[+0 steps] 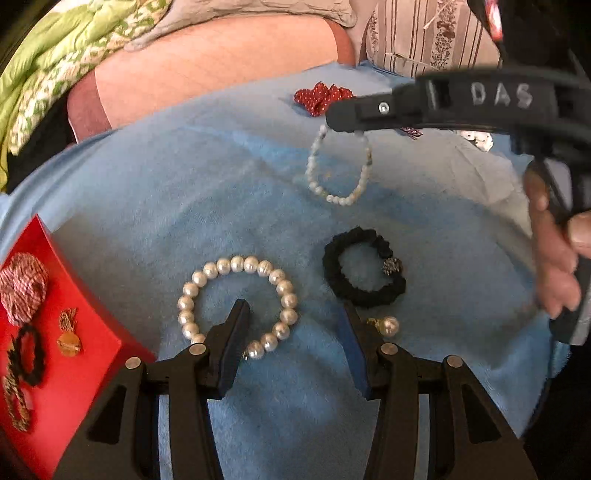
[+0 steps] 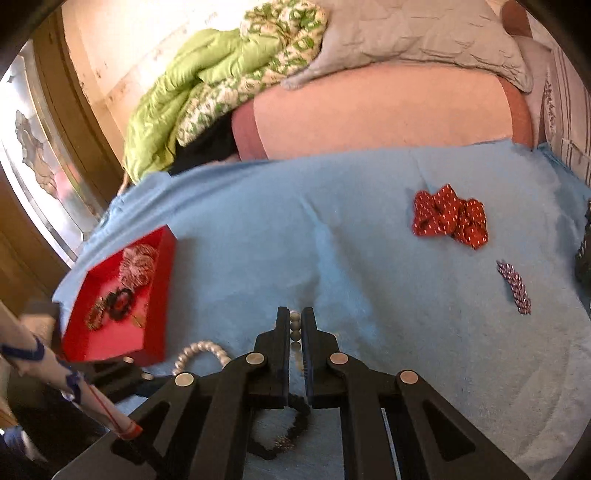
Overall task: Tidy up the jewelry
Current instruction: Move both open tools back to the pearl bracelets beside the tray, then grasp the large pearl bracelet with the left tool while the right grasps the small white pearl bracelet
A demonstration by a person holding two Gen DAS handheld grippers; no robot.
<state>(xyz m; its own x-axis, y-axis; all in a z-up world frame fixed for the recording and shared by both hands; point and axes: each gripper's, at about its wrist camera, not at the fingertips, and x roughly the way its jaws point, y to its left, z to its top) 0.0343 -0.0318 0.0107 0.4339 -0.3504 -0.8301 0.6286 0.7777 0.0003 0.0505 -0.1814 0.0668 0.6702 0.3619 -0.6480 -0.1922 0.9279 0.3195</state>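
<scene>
- A blue cloth (image 2: pixel 369 229) covers a bed, with a green quilt (image 2: pixel 207 85) and a grey pillow (image 2: pixel 413 33) heaped at the far side against a pale wall.
- The right gripper (image 2: pixel 295 332) has its jaws almost together, pinching a small white bead bracelet (image 1: pixel 338 173); a few of its beads show in the narrow gap between the fingers.
- Seen from the left wrist, that bracelet hangs as a loop under the right gripper's tip, lifted off the cloth.
- The left gripper (image 1: pixel 295 332) stands wide open and holds nothing; its fingertips rest low over the cloth.
- Its left finger (image 1: pixel 232 339) overlaps the near edge of a large pearl bracelet (image 1: pixel 236 302), which lies flat as a ring on the cloth.
- Just beyond its right finger lies a black scrunchie (image 1: pixel 364 267) with a small sparkly charm, and beside that finger a single pearl earring (image 1: pixel 389 326).
- A red tray (image 1: pixel 79 369) sits at the left edge of the cloth, holding a red-and-white scrunchie (image 1: pixel 24 284), a black hair tie (image 1: pixel 27 356), a gold earring (image 1: pixel 69 334) and a gold chain piece (image 1: pixel 14 402).
- Farther off on the cloth lie a red dotted scrunchie (image 2: pixel 448 216) and, near it, a purple jewelled clip (image 2: pixel 515 286).
</scene>
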